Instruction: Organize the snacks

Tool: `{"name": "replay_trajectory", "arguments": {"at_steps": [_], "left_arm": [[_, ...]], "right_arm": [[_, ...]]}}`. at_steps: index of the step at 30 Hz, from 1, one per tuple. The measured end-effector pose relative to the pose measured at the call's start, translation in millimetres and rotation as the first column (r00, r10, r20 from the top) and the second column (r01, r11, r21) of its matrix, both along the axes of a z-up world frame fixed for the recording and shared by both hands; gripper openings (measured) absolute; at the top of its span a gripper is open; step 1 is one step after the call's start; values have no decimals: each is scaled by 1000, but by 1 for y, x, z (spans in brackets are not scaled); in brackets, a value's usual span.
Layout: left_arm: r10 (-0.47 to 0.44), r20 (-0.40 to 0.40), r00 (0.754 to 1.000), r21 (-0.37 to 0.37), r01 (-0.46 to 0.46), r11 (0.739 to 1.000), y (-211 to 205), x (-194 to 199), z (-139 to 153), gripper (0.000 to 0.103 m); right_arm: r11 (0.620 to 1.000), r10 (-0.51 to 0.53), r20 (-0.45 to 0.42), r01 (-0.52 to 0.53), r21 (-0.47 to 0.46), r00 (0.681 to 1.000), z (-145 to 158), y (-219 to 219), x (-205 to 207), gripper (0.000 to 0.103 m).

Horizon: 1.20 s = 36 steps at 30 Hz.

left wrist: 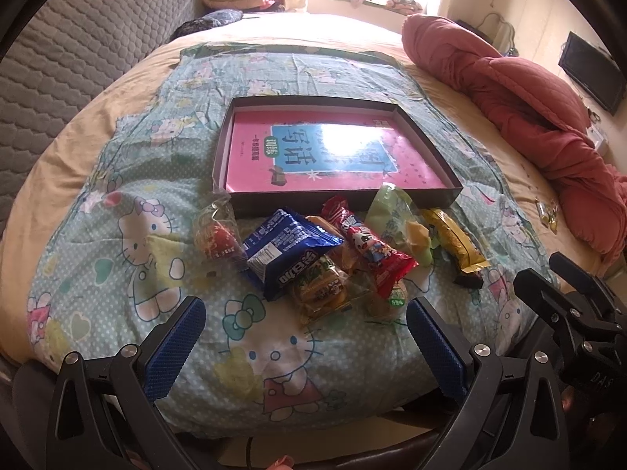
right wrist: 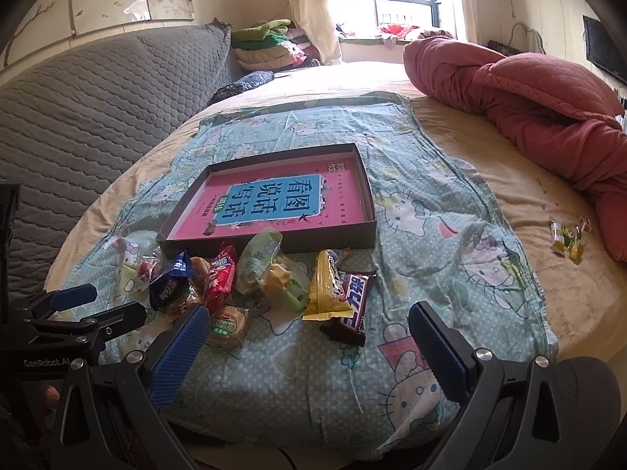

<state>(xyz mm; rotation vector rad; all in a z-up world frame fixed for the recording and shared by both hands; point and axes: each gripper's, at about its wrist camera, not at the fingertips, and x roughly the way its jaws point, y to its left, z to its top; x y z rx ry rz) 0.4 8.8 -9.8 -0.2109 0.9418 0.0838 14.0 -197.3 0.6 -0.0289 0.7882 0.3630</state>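
Snacks: all of them lie in one messy pile point(left wrist: 333, 258) on my cat-print blanket point(left wrist: 117, 266), just in front of the box. I think none is put away yet.
Box: the flat dark box point(left wrist: 454, 192) is open. Inside I see only a pink book point(left wrist: 274, 156). No snack is inside it, though the top of the green bag leans over its near wall.
Work left: I think all of it. Every pack has to go from the pile into the box.
Left gripper: my left gripper point(left wrist: 305, 337) has its blue fingers wide apart. It holds nothing. It hangs just in front of the pile.
Right gripper: my right gripper point(right wrist: 309, 340) is wide apart too, with nothing in it. It hangs near the dark chocolate bar point(right wrist: 352, 305).
Pile, left to right: a clear bag with red candy point(left wrist: 215, 235), a blue cookie pack point(left wrist: 282, 254), a red pack point(left wrist: 372, 250), a green bag point(left wrist: 395, 211), a yellow pack point(left wrist: 454, 239). Small round cakes point(right wrist: 229, 325) sit at the near edge.
In the way: the packs lie on top of each other, so pulling one may drag the next one along. The blanket is soft and bumpy too.
Far off: a few loose candies point(right wrist: 568, 237) lie well apart on the tan sheet point(right wrist: 490, 180), near the red quilt point(right wrist: 529, 94). They may need picking up too.
Around: a grey padded headboard point(right wrist: 98, 105) and folded clothes point(right wrist: 270, 47) by the window.
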Motion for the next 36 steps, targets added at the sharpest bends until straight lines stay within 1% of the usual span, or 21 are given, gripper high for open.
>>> {"name": "replay_trajectory", "arguments": {"at_steps": [2,5,9,11,12,15,21,29,36], "left_arm": [[7,29,1000,-40,-6,999,4,0,0,102],[13,66,998,-60,-9,998,7,0,-1,102],[19,64,998,-38,-16,999,13,0,-1,102],[26,61,998,-48,-23,999,16,0,-1,102],[31,39,999,-54,-29,998,18,1,-3,102],[51,37,998,-75,-48,996,27,1,-3,102],[87,-6,996,-108,-87,990,44,2,-9,102],[113,-48,992,-124,-118,985,65,9,-18,102],[156,-95,983,-177,-171,969,86,20,-32,102]], "right_arm": [[1000,-2,-11,3,8,1000,-1,-1,2,102],[1000,-3,-22,3,18,1000,-3,-2,5,102],[1000,-3,-36,4,23,999,-6,-3,8,102],[1000,0,-37,1,25,999,-6,-3,10,102],[1000,1,-36,0,24,999,-7,-2,10,102],[1000,5,-27,-4,22,1000,-6,-1,12,102],[1000,18,-33,-17,19,999,-9,1,16,102],[999,24,-46,-23,22,999,-14,3,21,102],[1000,25,-48,-24,20,999,-17,3,27,102]]}}
